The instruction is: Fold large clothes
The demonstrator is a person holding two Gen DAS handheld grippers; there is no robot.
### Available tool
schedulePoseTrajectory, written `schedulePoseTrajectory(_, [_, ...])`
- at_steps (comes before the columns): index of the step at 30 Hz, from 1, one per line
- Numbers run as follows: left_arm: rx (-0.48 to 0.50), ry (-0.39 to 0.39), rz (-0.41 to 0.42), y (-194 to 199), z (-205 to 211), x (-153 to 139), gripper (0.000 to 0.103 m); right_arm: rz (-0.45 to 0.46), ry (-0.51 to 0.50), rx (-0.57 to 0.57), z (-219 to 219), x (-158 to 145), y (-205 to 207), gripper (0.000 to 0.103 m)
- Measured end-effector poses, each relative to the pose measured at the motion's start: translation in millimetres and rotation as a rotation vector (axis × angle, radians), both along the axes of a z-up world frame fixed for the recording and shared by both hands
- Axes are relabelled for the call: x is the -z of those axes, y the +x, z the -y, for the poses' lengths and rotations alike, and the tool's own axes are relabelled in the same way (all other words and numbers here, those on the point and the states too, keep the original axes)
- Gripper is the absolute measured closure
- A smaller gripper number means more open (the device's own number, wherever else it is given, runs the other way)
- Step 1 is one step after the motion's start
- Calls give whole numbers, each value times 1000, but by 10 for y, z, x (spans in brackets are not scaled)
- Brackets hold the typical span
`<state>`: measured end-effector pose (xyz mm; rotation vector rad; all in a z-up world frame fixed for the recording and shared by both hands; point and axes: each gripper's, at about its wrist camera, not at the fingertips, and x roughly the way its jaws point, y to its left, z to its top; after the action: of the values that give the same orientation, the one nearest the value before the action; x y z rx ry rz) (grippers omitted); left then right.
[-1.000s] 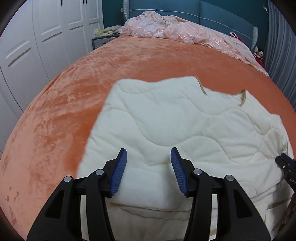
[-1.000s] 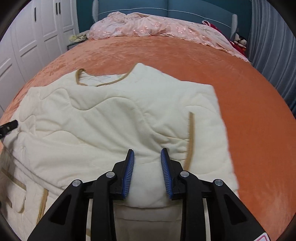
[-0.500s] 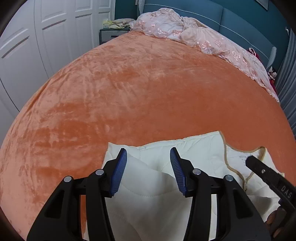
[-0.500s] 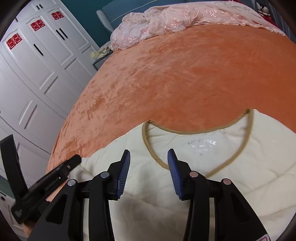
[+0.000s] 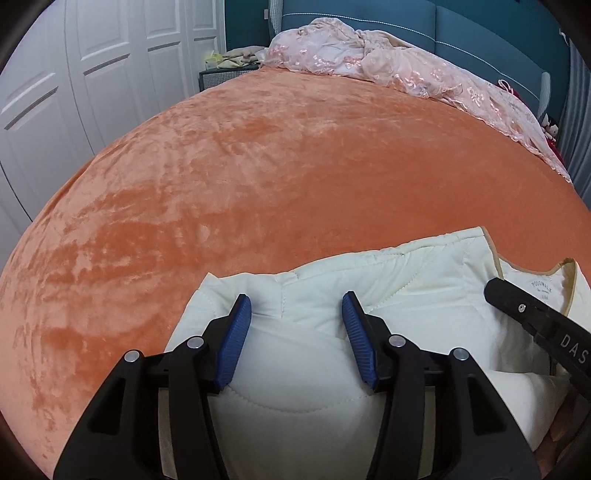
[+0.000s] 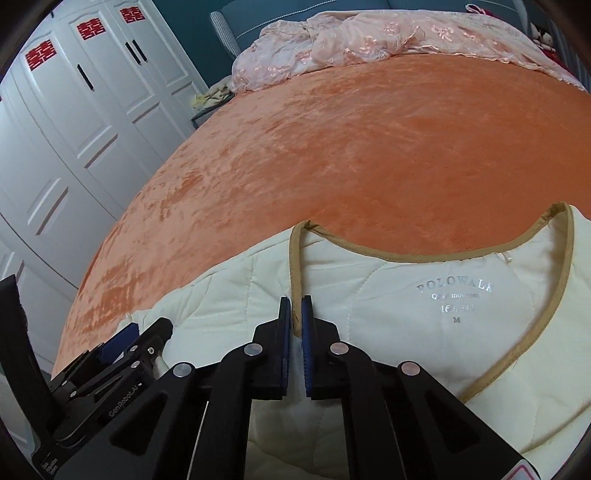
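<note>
right tool [image 6: 296,306] pinching jacket [image 6: 406,332] neckline – left apart

Even soft light, fisheye-bowed edges

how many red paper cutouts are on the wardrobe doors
3, in a row along the door tops in the right wrist view: left, middle, right. More doors lie out of frame.

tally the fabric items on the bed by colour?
Cream: 1, quilted jacket
Pink: 1, lace bedding
Orange: 1, plush blanket
Total: 3
</note>
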<state>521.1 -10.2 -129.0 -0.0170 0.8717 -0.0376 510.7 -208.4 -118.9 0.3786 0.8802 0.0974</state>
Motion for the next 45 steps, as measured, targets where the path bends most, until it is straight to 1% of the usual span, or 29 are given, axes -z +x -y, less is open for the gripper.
schedulePoseTrajectory(3, [-1, -2, 15, -9, -5, 14, 53, 6, -32, 16, -11, 25, -16, 99])
schedulePoseTrajectory(7, [-5, 12, 30, -22, 24, 30, 52, -15, -34, 33, 15, 104, 1, 100])
schedulePoseTrajectory(10, [-6, 2, 37, -29, 9, 42, 52, -13, -49, 32, -1, 123, -1, 100])
schedulePoseTrajectory(14, [-11, 9, 46, -41, 30, 55, 52, -10, -31, 34, 3, 145, 1, 100])
schedulePoseTrajectory(24, [-19, 29, 54, -15, 42, 79, 51, 1, -32, 45, 15, 159, 21, 102])
schedulePoseTrajectory(26, [-19, 32, 46, 0, 41, 65, 51, 9, -12, 59, 73, 121, -1, 102])
schedulePoseTrajectory(27, [-18, 30, 37, 11, 38, 50, 51, 22, -1, 87, 138, 56, -41, 101])
schedulePoseTrajectory(28, [-16, 22, 23, 30, 21, 25, 51, 61, -3, 151, 248, -68, -133, 99])
schedulePoseTrajectory(29, [-15, 15, 4, 49, -2, -12, 51, 119, 6, 221, 402, -213, -269, 97])
schedulePoseTrajectory(30, [-21, 22, -10, 57, -8, -72, 51, 178, 24, 288, 601, -366, -435, 90])
schedulePoseTrajectory(31, [-37, 52, 0, 33, 3, -163, 51, 198, 33, 338, 798, -468, -558, 89])
schedulePoseTrajectory(32, [-40, 80, 32, -23, 47, -276, 51, 201, 46, 371, 1011, -543, -661, 87])
schedulePoseTrajectory(33, [-15, 85, 70, -88, 123, -414, 51, 191, 61, 380, 1242, -588, -744, 83])
schedulePoseTrajectory(35, [74, 36, 93, -169, 377, -640, 49, 143, 31, 390, 1607, -591, -852, 78])
schedulePoseTrajectory(36, [126, -1, 83, -193, 559, -719, 46, 116, 4, 400, 1755, -562, -898, 78])
schedulePoseTrajectory(37, [179, -43, 65, -206, 751, -766, 40, 85, -12, 410, 1905, -510, -940, 78])
schedulePoseTrajectory(38, [239, -85, 37, -216, 985, -788, 39, 47, -12, 417, 2042, -441, -966, 78])
schedulePoseTrajectory(39, [285, -109, 16, -226, 1221, -791, 39, 7, -3, 420, 2158, -363, -979, 78])
schedulePoseTrajectory(40, [329, -112, 2, -248, 1477, -773, 39, -31, 6, 416, 2248, -284, -974, 78])
schedulePoseTrajectory(41, [368, -98, -3, -276, 1709, -745, 39, -63, 15, 404, 2297, -213, -964, 81])
schedulePoseTrajectory(42, [401, -72, -1, -312, 1933, -705, 39, -83, 25, 389, 2325, -135, -956, 87])
schedulePoseTrajectory(43, [435, -43, -4, -345, 2147, -641, 39, -98, 22, 374, 2323, -79, -958, 89])
schedulePoseTrajectory(45, [465, 2, -36, -380, 2451, -462, 40, -101, 6, 346, 2296, -9, -939, 89])
